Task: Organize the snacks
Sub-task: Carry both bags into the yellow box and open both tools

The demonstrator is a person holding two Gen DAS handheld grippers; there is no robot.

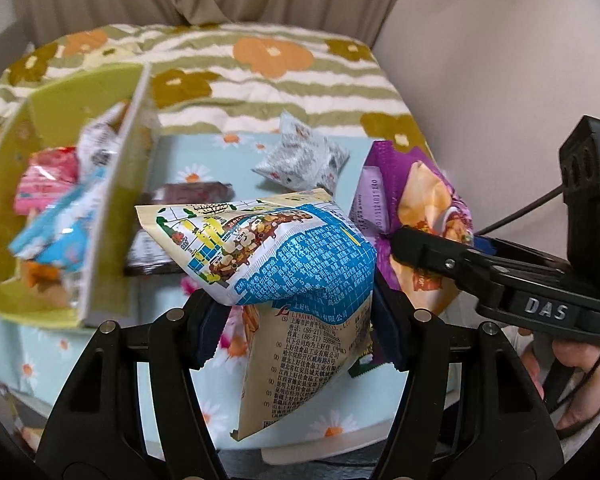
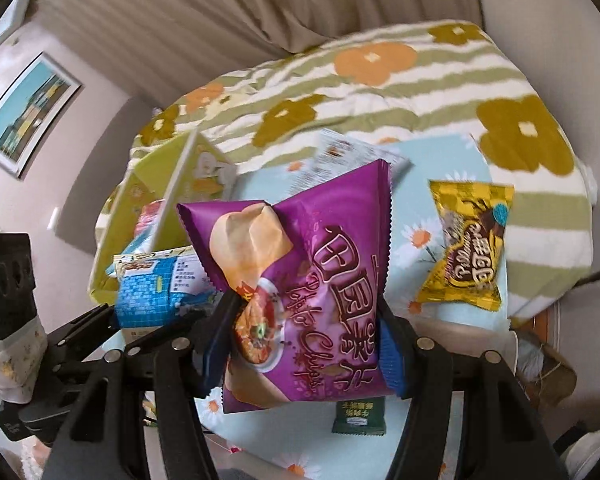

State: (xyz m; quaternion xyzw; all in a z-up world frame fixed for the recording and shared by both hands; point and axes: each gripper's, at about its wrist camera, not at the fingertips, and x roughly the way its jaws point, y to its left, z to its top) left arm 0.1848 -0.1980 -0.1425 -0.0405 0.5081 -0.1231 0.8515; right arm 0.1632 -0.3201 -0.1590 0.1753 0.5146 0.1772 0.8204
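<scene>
My left gripper (image 1: 296, 312) is shut on a blue-and-white snack bag (image 1: 284, 256) and holds it above the table; the same bag shows at the left of the right wrist view (image 2: 152, 292). My right gripper (image 2: 306, 332) is shut on a purple potato chip bag (image 2: 320, 272), its pads pressing the bag's lower half. In the left wrist view the purple bag (image 1: 420, 184) hangs just right of the blue one. A yellow-green box (image 1: 60, 128) with several packets inside stands at the left, also seen from the right wrist (image 2: 140, 192).
On the daisy-print cloth (image 2: 440, 152) lie a yellow packet (image 2: 468, 248), a small green packet (image 2: 358, 418), a silver-white packet (image 1: 300, 160) and a dark brown packet (image 1: 192, 196). A flowered striped cover (image 1: 280, 60) lies behind, with a curtain and wall beyond.
</scene>
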